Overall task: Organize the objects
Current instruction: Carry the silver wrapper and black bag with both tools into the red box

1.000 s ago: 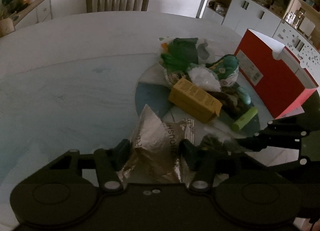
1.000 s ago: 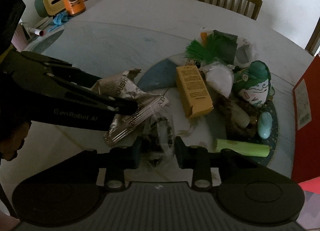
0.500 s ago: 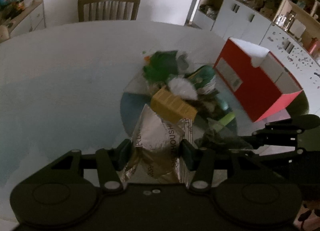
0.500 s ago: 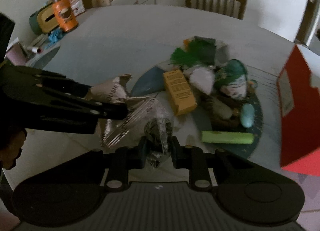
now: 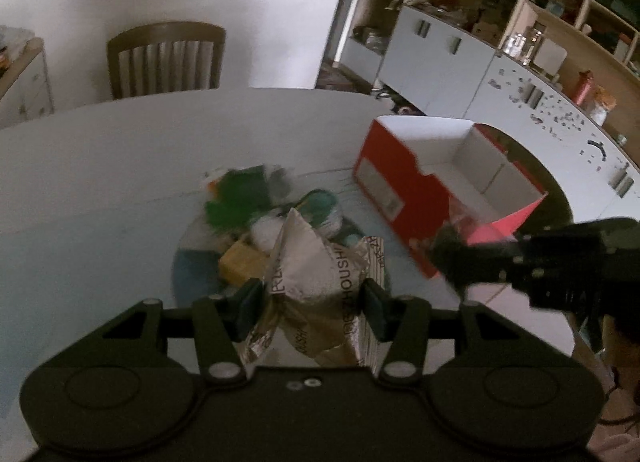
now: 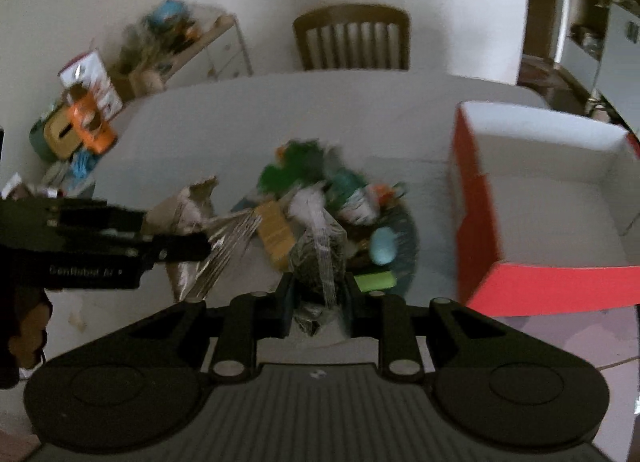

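Foil is what your left gripper (image 5: 312,298) has between its pads: a crinkled silver packet (image 5: 316,274) with printed lettering, pinched across its width with the jaws roughly half apart, clear of the table (image 5: 100,189). Your right gripper (image 6: 318,298) has its jaws drawn in narrow on a clear-wrapped pouch of dark, leafy-looking stuff (image 6: 320,258), also carried off the table.

In the right wrist view the red box (image 6: 540,197) stands at about two o'clock from that gripper, open and white inside, with nothing visible in the part that shows. The leftover heap (image 6: 320,201) lies at twelve o'clock on a round dark mat: a yellow carton, a green tube, a pale blue oval piece and some green and white packaging, all smeared by blur.

Judging from this, your risks are these:

- Foil is slick and springy; the grip only bites the packet's lower part, so a quick swing could let it slide out.
- Your pouch hangs by thin film, which could stretch or tear, or slip through the narrow pinch.
- Both grippers ride close together, the left at nine o'clock in the right view; heading for one box, they could knock each other.
- Coming in low, either load could catch the box's near wall and shove it toward the table edge just beyond.
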The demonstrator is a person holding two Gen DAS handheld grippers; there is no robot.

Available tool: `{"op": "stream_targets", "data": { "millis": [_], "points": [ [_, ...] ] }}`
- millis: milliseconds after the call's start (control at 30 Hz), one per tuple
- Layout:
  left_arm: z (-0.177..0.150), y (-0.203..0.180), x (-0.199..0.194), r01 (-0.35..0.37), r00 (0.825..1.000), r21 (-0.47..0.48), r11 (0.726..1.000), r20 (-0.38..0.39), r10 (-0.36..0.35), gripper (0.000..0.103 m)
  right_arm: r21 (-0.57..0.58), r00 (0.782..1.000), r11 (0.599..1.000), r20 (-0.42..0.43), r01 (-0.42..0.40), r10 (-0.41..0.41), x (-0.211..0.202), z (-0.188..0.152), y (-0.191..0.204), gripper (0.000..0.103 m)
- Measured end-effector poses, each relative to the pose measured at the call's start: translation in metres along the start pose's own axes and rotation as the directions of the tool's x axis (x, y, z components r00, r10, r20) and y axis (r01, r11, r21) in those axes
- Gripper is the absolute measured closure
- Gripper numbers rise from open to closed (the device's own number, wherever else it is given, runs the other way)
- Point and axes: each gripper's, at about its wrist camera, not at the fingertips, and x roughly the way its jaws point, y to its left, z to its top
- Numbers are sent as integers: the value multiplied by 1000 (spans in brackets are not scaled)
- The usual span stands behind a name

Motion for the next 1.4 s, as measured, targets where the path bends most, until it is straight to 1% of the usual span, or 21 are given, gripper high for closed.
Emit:
{"op": "stream_targets", "data": {
  "millis": [100, 200, 300, 600, 667, 800, 867, 967, 1133, 1300, 1400],
  "points": [
    [8, -20, 2, 2, 1000, 15, 1000, 3, -2, 50, 28, 999, 1000, 32, 5, -6, -18, 6, -18, 80],
    [17, -42, 5, -9, 1000, 16, 1000, 15, 9, 50, 36, 999, 999, 45, 11, -13, -30, 11, -36, 80],
    [26, -62, 11, -19, 1000, -2, 1000, 23, 19, 50, 30, 998, 1000, 58, 7, -9, -40, 15, -56, 80],
    [63, -134, 48, -56, 998, -8, 998, 40, 56, 50, 31, 997, 999, 76, 13, -15, -61, 27, -136, 80],
    [71, -145, 57, -64, 997, -23, 998, 43, 65, 50, 33, 996, 999, 81, 21, -23, -64, 28, -155, 80],
    [90, -167, 78, -66, 997, -21, 998, 41, 67, 50, 40, 995, 999, 88, 31, -35, -63, 33, -189, 80],
    [99, -175, 89, -89, 995, -51, 995, 50, 91, 50, 44, 995, 998, 89, 38, -42, -61, 35, -205, 80],
    [112, -185, 108, -91, 995, -63, 994, 43, 94, 50, 57, 995, 997, 89, 43, -48, -58, 38, -230, 80],
    [134, -190, 142, -114, 993, -79, 990, 12, 115, 50, 89, 996, 995, 78, 47, -54, -47, 44, -263, 80],
    [151, -188, 175, -156, 988, -94, 983, -18, 155, 50, 85, 996, 994, 54, 66, -71, -27, 50, -285, 80],
    [156, -183, 194, -181, 983, -94, 979, -42, 178, 50, 70, 996, 994, 28, 82, -84, -9, 52, -292, 80]
  ]
}}
